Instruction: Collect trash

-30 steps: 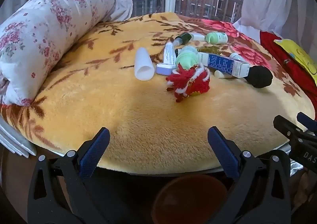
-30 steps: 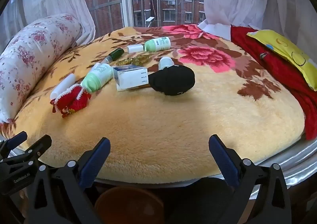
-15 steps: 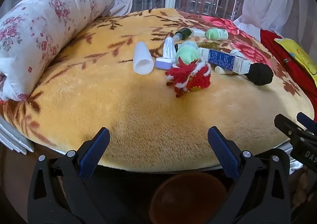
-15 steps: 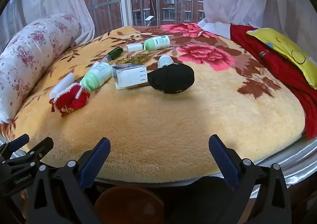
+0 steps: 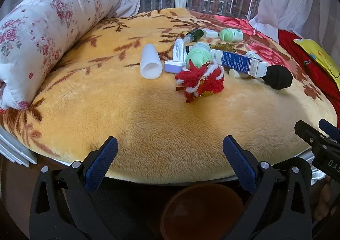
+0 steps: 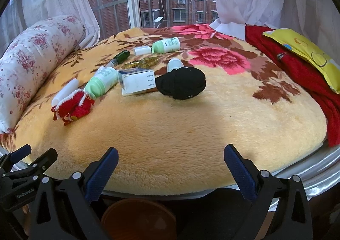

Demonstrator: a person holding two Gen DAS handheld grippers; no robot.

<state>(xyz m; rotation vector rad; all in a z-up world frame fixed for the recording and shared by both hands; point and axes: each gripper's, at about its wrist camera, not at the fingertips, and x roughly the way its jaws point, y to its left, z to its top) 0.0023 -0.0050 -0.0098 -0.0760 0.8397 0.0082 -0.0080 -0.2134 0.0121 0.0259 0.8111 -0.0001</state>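
At the far left, a long white bolster pillow printed with small pink flowers [image 5: 42, 34] is lying along the edge of a plush yellow blanket with brown leaves and red roses [image 5: 131, 112]. Both grippers are hovering at the blanket's near edge with nothing between their blue-padded fingers: the left gripper [image 5: 170, 161] is standing wide apart, and the right gripper [image 6: 171, 167] is likewise spread and empty.

The trash is sitting in a loose cluster near the middle of the blanket, well apart from both grippers. Leftmost in it, a white plastic tube cap [image 5: 150, 61] is lying on its side, open end facing the camera. Just beside it, a white squeeze tube with a lilac cap [image 5: 177, 56] is resting. A red and white knitted yarn ornament [image 5: 200, 80] is lying nearest the grippers, touching a pale green plastic bottle [image 5: 198, 54] behind it. A long white and blue cardboard box [image 5: 240, 62] is lying to the right, its end meeting a black rounded fabric bundle [image 5: 277, 76]. Farther back, a dark green small bottle [image 5: 194, 35] and a second mint green bottle with a white label [image 5: 231, 35] are lying.

At far right, a yellow cushion [image 6: 306, 53] is resting on red cloth [image 6: 297, 74]. Below the grippers, a brown round bin [image 5: 201, 212] is sitting under the blanket's edge.
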